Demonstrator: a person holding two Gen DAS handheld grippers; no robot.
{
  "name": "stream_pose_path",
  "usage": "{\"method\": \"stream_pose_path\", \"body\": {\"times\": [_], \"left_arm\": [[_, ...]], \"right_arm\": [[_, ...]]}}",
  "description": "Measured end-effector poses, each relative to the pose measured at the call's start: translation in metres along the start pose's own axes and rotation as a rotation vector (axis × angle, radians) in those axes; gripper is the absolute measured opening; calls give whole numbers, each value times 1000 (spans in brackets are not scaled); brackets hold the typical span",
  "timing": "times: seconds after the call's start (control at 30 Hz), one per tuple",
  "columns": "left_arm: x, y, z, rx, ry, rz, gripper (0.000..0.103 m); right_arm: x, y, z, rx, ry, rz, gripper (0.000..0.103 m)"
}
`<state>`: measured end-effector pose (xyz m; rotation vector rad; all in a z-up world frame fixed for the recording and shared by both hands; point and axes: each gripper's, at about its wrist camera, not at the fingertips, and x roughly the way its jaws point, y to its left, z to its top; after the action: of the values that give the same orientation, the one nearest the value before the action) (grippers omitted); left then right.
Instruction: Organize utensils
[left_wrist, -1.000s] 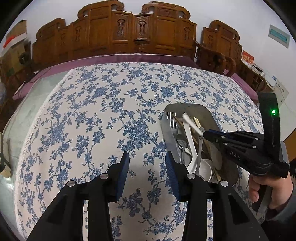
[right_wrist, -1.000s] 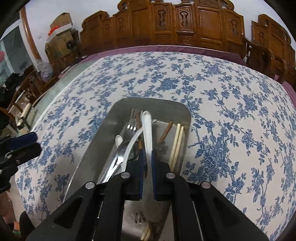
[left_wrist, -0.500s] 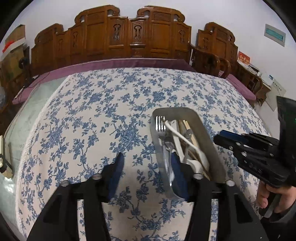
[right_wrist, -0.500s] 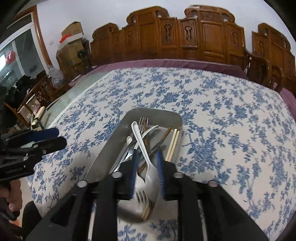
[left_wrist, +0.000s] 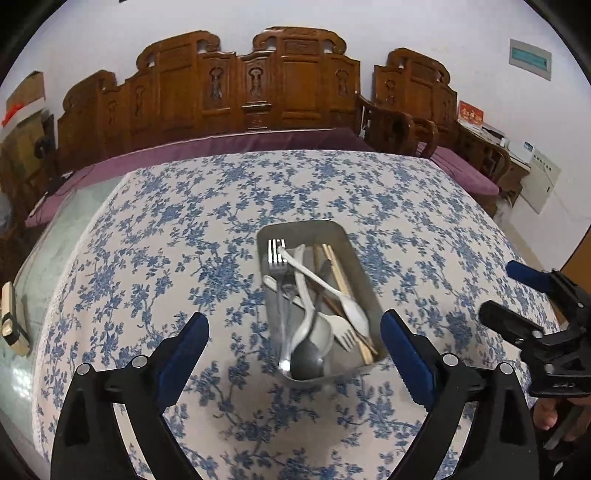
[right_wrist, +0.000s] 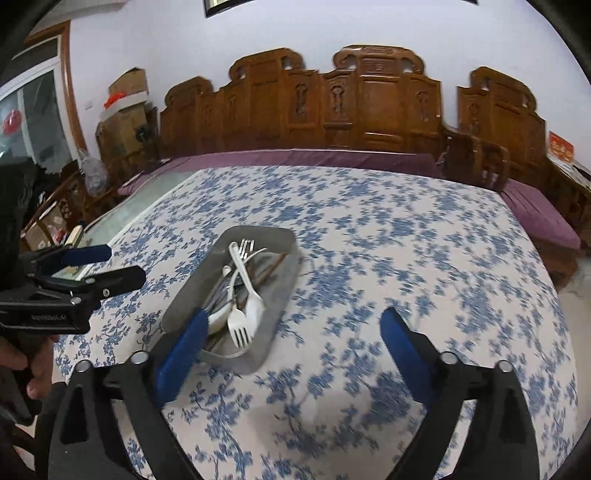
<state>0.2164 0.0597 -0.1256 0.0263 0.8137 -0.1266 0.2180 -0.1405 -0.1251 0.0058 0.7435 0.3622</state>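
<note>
**A:** What's laid out in front of you?

**B:** Biggest first: the table (left_wrist: 155, 258) under its blue-flowered cloth, with carved wooden chairs (left_wrist: 280, 81) behind it. On the cloth sits the metal tray (left_wrist: 364, 273), lengthwise away from me. I'd judge it's there as the single collecting spot, since every utensil I can see lies inside it and none on the cloth.

**A:** What's in it?

**B:** A steel fork (left_wrist: 277, 254) along the left wall, chopsticks (left_wrist: 338, 273) along the right, a white plastic spoon (left_wrist: 325, 286) lying crosswise over the pile, a white fork (right_wrist: 237, 325) at the near end and a dark ladle-like spoon (left_wrist: 308, 360) nearest me. They overlap rather than lie in rows.

**A:** And your tools?

**B:** My left gripper (left_wrist: 294, 341) is spread wide and empty, hanging over the tray's near end; the tray shows between the fingers but nothing touches them. My right gripper (right_wrist: 291, 341) is spread wide too, holding nothing, its left finger in front of the tray's near corner.

**A:** What's changed from a second ago?

**B:** Then my right fingers were pinched on the white spoon's handle down in the tray. Both pairs of jaws have just been opening; the spoon now rests on the pile, and both tools sit higher and farther back. To my eye, the sorting is done.
</note>
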Motion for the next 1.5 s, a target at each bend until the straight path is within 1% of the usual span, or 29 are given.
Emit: {"method": "stream_pose_path", "body": {"times": [0.03, 0.17, 0.27, 0.37, 0.47, 0.57, 0.73, 0.87, 1.0, 1.27, 1.5], "left_arm": [[-3, -5, -1, 2, -5, 0, 95], [-13, -21, -6, 13, -24, 19, 95], [-21, -30, -11, 6, -40, 9, 95], [-31, -41, -16, 6, -52, 30, 95], [-41, -47, -18, -5, -66, 21, 95], [-57, -54, -20, -10, -93, 2, 95], [-89, -67, -16, -3, -150, 21, 95], [-114, -69, -10, -22, -191, 24, 95], [-141, -73, -3, -24, -230, 46, 95], [-192, -78, 6, -24, -336, 64, 95], [-219, -82, 8, -15, -394, 77, 95]], "right_arm": [[-5, -4, -2, 7, -3, -7, 100], [-22, -15, -10, 25, -2, -40, 100], [-36, -20, -16, 42, -14, -43, 100], [-51, -24, -21, 55, -27, -52, 100], [-63, -27, -24, 59, -44, -56, 100], [-75, -28, -26, 60, -62, -63, 100], [-98, -27, -25, 67, -100, -69, 100], [-124, -25, -18, 65, -154, -78, 100], [-152, -21, -7, 58, -215, -92, 100], [-202, -10, 11, 43, -322, -98, 100], [-235, -2, 16, 27, -395, -110, 100]]}}
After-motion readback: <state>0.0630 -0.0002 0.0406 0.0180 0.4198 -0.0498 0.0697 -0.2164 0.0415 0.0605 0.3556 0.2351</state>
